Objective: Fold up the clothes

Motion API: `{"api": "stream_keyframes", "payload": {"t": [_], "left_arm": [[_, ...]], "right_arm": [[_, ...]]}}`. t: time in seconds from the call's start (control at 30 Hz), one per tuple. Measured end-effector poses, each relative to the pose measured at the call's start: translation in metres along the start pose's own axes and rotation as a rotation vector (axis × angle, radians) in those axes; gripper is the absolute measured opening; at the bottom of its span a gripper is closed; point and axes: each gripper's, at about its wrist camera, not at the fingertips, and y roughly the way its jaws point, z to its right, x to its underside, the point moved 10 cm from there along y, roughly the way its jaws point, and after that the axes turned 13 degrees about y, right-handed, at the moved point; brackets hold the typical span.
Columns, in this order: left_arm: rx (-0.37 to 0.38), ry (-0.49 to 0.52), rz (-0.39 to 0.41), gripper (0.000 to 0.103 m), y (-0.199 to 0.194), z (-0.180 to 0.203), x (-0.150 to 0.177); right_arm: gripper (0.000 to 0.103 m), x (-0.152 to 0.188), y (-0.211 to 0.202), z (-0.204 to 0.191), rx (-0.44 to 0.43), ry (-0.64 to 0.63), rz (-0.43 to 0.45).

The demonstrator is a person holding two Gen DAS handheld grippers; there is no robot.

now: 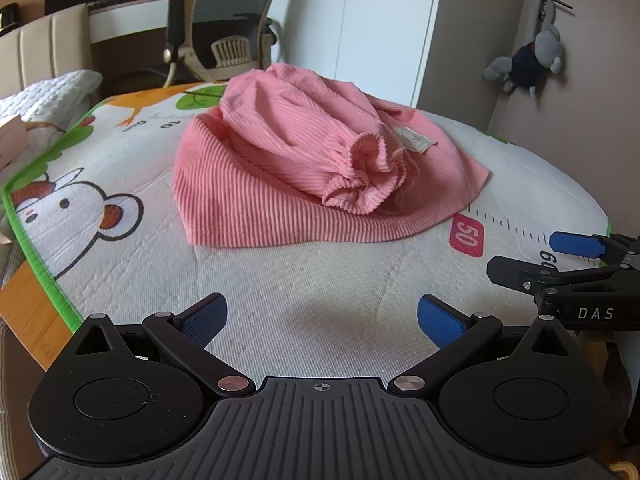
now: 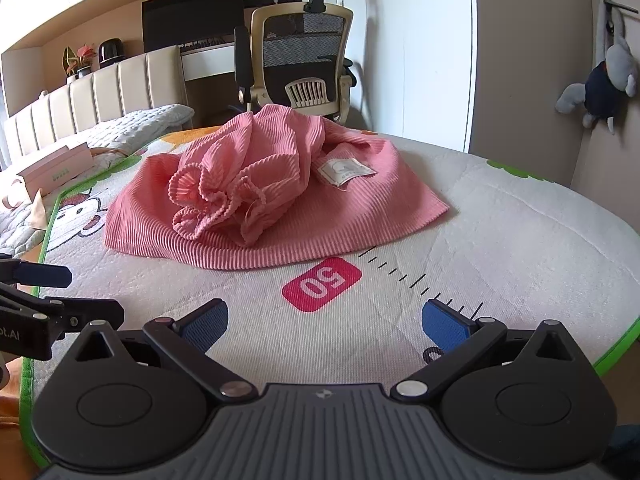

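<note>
surface: cartoon-print mat (image 1: 320,280) | on it: pink ribbed garment (image 1: 304,184), bunched, label up

Bedroom, daylight, soft shadows. Mesh-back office chair (image 2: 304,60) with headrest stands at a desk (image 2: 208,60); dark monitor (image 2: 192,16) on it. Beige padded headboard (image 2: 92,96) along the left, white quilted bedding (image 2: 132,126) beside it. White wardrobe doors (image 2: 424,48) behind the chair. Grey plush toy (image 2: 600,80) hangs from a hook on the beige right wall (image 2: 540,60). Small plants (image 2: 80,58) on the shelf, far left.
</note>
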Motion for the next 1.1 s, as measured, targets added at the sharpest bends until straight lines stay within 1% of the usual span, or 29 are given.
{"api": "stream_keyframes", "payload": {"t": [0.87,1.0,1.1], "left_arm": [[0.002,-0.005,-0.016,0.103,0.0019,-0.001,0.0026],[0.006,-0.008,-0.022,0.103,0.0034,-0.0017,0.0032],[0.01,-0.016,-0.028,0.103,0.0063,-0.0059,0.0016]], "right_arm": [[0.103,0.0025,0.0021,0.0004,0.002,0.001,-0.013],[0.103,0.0021,0.003,0.0,-0.004,0.0,-0.016],[0.103,0.0006,0.0051,-0.0004,-0.025,0.005,-0.027]]}}
